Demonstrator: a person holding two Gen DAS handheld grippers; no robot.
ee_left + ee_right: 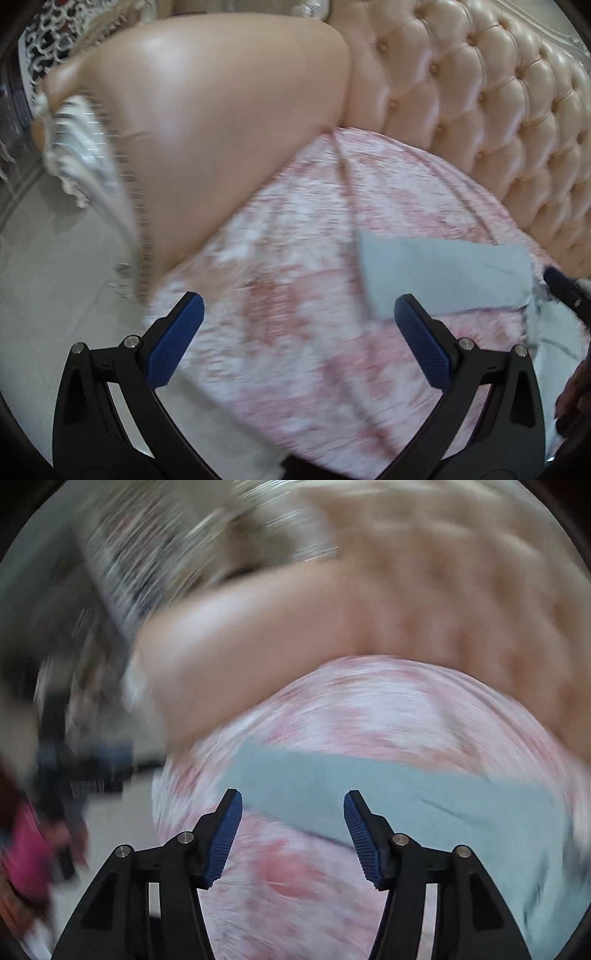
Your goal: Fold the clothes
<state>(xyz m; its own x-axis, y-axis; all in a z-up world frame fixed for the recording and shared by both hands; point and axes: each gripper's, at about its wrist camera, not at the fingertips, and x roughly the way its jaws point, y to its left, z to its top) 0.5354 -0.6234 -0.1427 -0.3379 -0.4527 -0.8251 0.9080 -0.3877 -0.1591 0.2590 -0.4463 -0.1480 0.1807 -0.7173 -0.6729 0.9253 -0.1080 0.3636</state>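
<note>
A pale blue-grey garment (439, 273) lies on a pink and white mottled sofa cover (314, 295), spread toward the right. My left gripper (299, 325) hovers open over the cover, its right blue pad just in front of the garment's near left corner. The right gripper's tip (565, 288) shows at the right edge, by the garment's bunched end. In the blurred right wrist view, the garment (369, 786) stretches across the cover (295, 886), and my right gripper (293, 819) is open right over its near edge, with nothing between the fingers. The left gripper (85, 760) is a dark blur at far left.
A peach leather armrest (221, 129) rises on the left and a tufted backrest (480, 110) curves behind the seat. Grey floor (55, 258) lies to the left below the sofa. A sleeve edge (576, 398) shows at the far right.
</note>
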